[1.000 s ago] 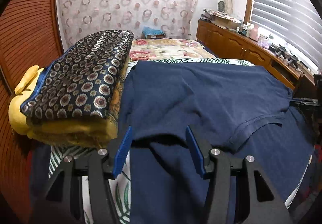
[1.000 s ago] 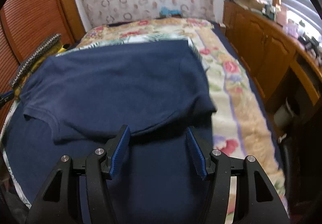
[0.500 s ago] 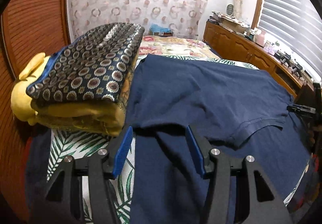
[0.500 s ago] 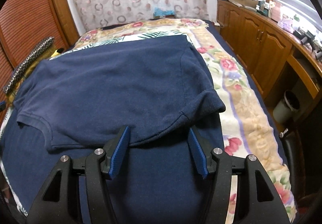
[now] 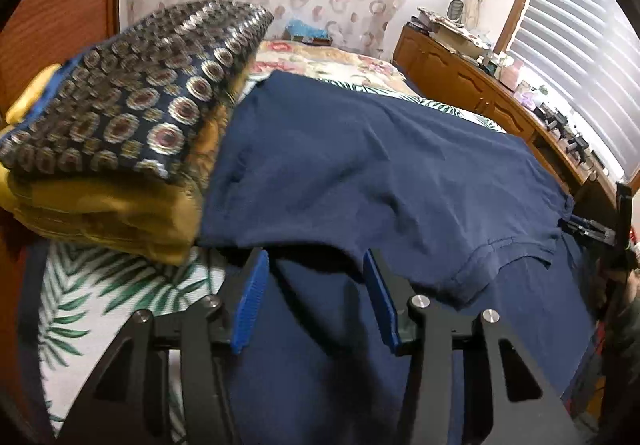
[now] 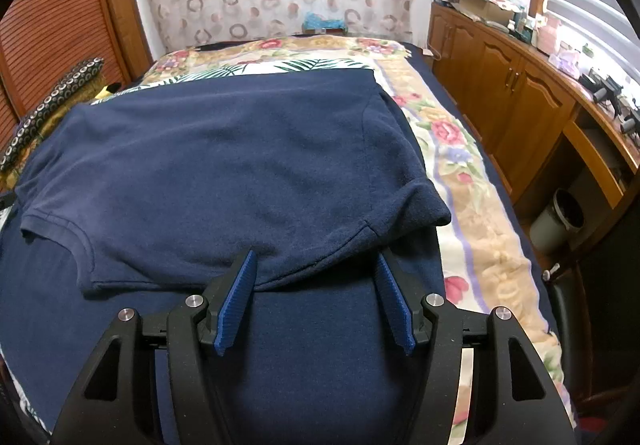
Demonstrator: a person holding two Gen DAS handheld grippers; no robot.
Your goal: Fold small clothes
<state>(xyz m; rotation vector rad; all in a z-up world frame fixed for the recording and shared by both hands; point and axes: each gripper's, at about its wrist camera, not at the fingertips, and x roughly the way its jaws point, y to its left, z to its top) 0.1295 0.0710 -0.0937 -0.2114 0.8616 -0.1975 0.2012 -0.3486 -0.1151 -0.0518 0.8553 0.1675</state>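
Two hand-held grippers, left (image 5: 314, 285) and right (image 6: 316, 285), stand part-open, empty, over the folded edge of the navy shirt (image 6: 224, 165) spread on the bed (image 6: 472, 213); the left's jaws have just been closing. A shallow pinch might catch one layer only, skewing the fold. Stacked cushions (image 5: 120, 133) crowd the shirt's left edge; the right side offers bare bedspread.
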